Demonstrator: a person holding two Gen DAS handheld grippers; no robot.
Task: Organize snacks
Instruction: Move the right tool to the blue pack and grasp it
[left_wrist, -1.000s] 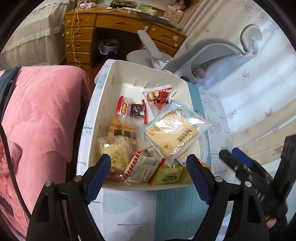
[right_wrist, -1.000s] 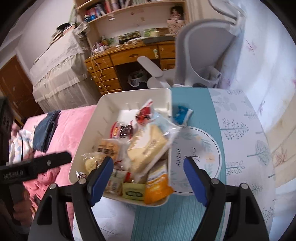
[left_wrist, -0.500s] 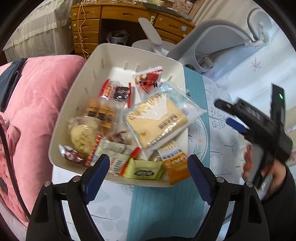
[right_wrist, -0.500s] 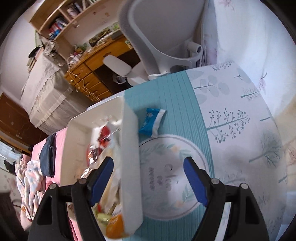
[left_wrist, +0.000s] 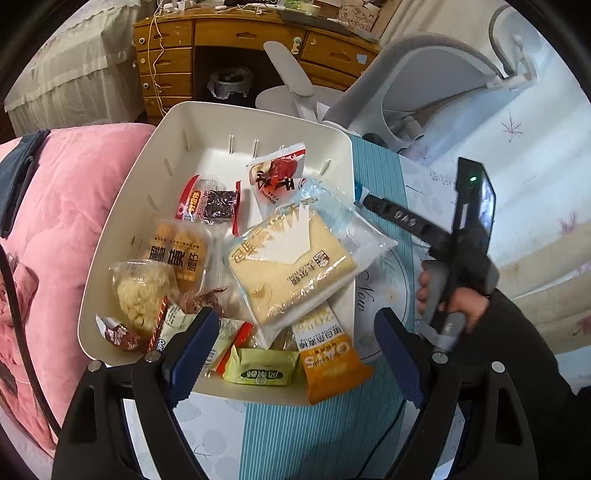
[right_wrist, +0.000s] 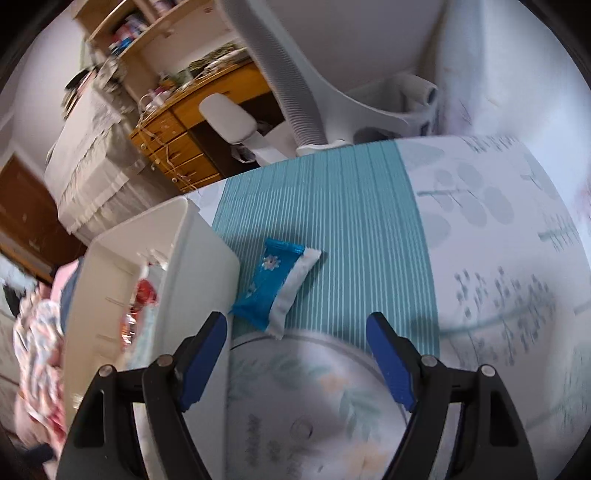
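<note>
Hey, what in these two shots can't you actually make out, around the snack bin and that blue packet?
- Blue packet: left wrist view shows only a sliver behind the white bin; its print is too blurred to read in the right wrist view.
- Snacks under the bread pack: covered in the left wrist view.
- Bin contents: right wrist view, hidden by its wall.

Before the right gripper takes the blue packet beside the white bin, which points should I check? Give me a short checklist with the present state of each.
1. Right gripper open and empty: ok.
2. Blue packet lies flat on the tablecloth, outside the white bin: ok.
3. Packet lined up between the fingers: not ok, it sits ahead and left of centre.
4. Room for the left-side finger next to the bin wall: cannot tell; the packet's edge is close to it.
5. Left gripper open, away from the packet: ok.
6. Free space in the bin for the packet: ok, the far end is bare.
</note>
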